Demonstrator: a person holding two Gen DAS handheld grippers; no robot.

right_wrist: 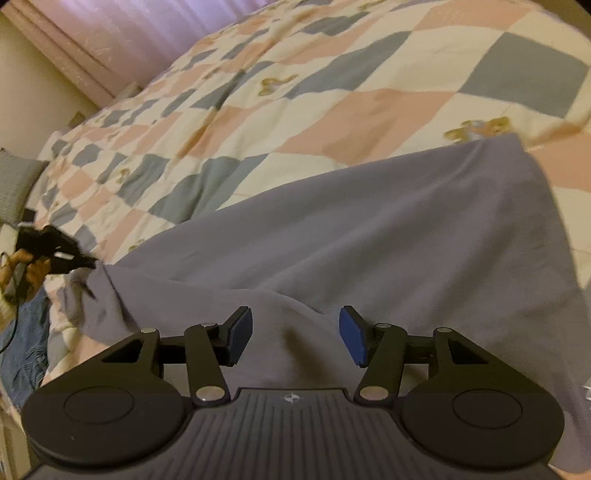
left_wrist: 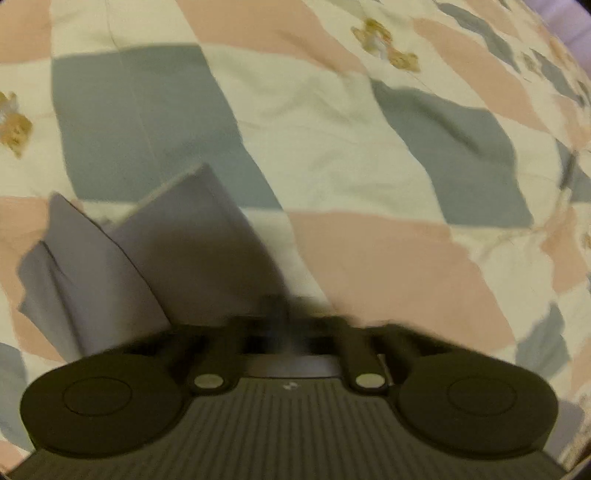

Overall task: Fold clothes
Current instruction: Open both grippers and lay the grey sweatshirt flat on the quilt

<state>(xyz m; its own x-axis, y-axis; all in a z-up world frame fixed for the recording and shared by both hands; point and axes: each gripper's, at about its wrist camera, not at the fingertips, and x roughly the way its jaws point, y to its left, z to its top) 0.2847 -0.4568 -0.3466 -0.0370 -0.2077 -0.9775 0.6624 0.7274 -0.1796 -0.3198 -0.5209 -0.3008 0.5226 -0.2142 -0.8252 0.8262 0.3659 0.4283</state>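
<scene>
A grey-purple garment (right_wrist: 369,236) lies spread over the checked quilt (right_wrist: 332,103) on the bed. My right gripper (right_wrist: 295,332) hovers just over its near fold, open, with its blue pads (right_wrist: 352,339) wide apart and only cloth beneath them. At the far left of the right wrist view, a hand holds my left gripper (right_wrist: 83,262) at the garment's corner. The left wrist view is blurred: the left gripper (left_wrist: 280,317) looks shut, and a bunched piece of the garment (left_wrist: 147,258) rises up and left from its tips.
The quilt (left_wrist: 351,147) has pink, grey and cream squares with bear prints. A pink curtain (right_wrist: 110,33) hangs behind the bed, a grey pillow (right_wrist: 14,181) lies at the left edge, and blue denim (right_wrist: 26,343) sits at the bed's lower left.
</scene>
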